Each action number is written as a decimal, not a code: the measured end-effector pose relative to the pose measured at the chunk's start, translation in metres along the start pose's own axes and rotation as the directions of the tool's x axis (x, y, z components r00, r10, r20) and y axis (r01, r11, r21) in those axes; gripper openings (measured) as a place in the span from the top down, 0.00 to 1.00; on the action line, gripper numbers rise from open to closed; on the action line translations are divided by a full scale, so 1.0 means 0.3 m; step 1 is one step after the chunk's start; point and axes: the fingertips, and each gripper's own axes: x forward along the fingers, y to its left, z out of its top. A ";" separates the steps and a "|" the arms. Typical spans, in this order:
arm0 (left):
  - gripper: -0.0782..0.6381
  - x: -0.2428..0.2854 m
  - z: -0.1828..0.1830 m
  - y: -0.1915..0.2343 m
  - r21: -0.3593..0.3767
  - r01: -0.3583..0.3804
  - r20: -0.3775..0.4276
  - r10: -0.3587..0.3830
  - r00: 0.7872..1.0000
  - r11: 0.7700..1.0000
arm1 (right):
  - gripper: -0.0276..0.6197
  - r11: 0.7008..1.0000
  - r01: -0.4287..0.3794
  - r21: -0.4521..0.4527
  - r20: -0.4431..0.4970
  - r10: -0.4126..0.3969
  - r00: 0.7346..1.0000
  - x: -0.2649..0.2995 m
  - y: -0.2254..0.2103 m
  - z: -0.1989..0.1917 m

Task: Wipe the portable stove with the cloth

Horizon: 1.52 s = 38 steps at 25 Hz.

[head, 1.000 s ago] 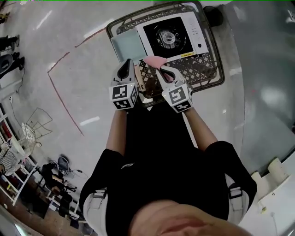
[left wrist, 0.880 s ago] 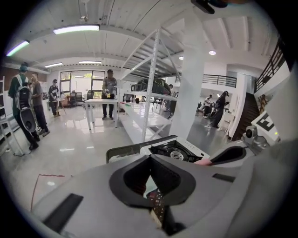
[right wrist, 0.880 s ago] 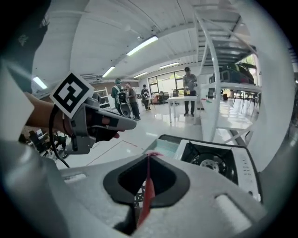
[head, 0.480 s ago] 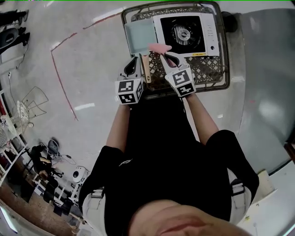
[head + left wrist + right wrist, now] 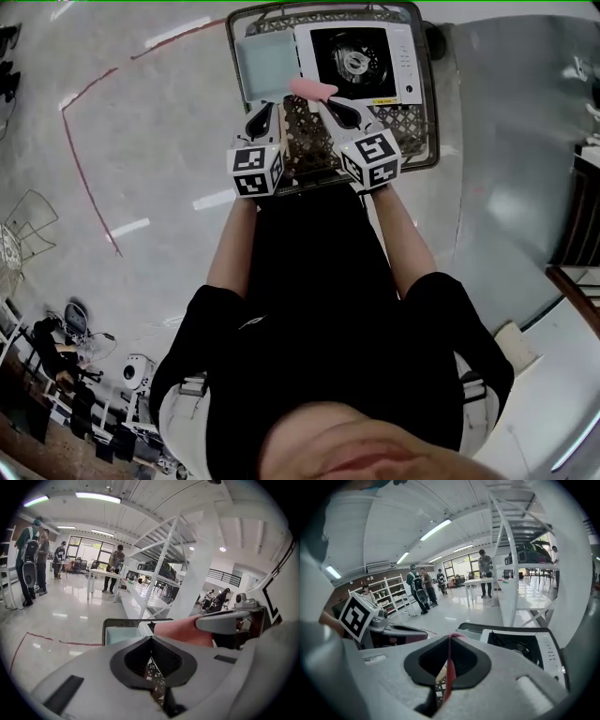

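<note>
The white portable stove [image 5: 356, 61] with a black burner lies in a dark lattice crate [image 5: 427, 103] on the floor. My right gripper [image 5: 328, 101] is shut on a pink cloth [image 5: 312, 88], which hangs just over the stove's near left corner. In the right gripper view the cloth [image 5: 449, 677] shows as a red strip pinched between the jaws [image 5: 450, 637], with the stove [image 5: 525, 646] just ahead. My left gripper [image 5: 267, 111] is beside it, shut on nothing, above the crate's near edge. In the left gripper view the pink cloth [image 5: 183, 631] sits to the right of my left gripper [image 5: 151, 638].
A pale blue-grey pad [image 5: 266, 64] lies in the crate left of the stove. Red tape lines [image 5: 80, 141] mark the glossy floor at left. White shelving [image 5: 154, 583] and several standing people [image 5: 30, 559] are farther off.
Both grippers have moved a little forward over the crate's near edge. The left one has sunk and rolled slightly. The pink cloth stays pinched in the right jaws.
</note>
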 end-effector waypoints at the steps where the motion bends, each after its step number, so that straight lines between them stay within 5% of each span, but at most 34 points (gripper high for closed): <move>1: 0.89 0.004 -0.012 0.003 -0.004 -0.009 -0.003 0.009 1.000 1.000 | 0.94 0.999 -0.028 0.026 0.010 0.028 1.000 0.009 0.006 -0.011; 5: 0.89 0.012 -0.065 0.038 -0.009 -0.085 -0.017 0.085 0.996 0.996 | 0.94 0.990 -0.066 0.121 -0.025 0.070 0.997 0.093 -0.046 -0.138; 10: 0.89 0.004 -0.129 0.014 -0.039 -0.145 -0.048 0.143 0.989 0.989 | 0.94 0.997 -0.052 -0.058 -0.144 0.044 0.989 0.160 -0.120 -0.299; 17: 0.89 0.088 -0.199 -0.052 -0.041 -0.203 -0.096 0.198 0.975 0.978 | 0.94 0.963 -0.117 -0.244 -0.208 0.066 0.976 0.187 -0.146 -0.371; 38: 0.89 0.212 -0.265 -0.152 -0.029 -0.225 -0.166 0.217 0.962 0.974 | 0.94 0.960 -0.134 -0.244 -0.222 0.079 0.972 0.160 -0.249 -0.469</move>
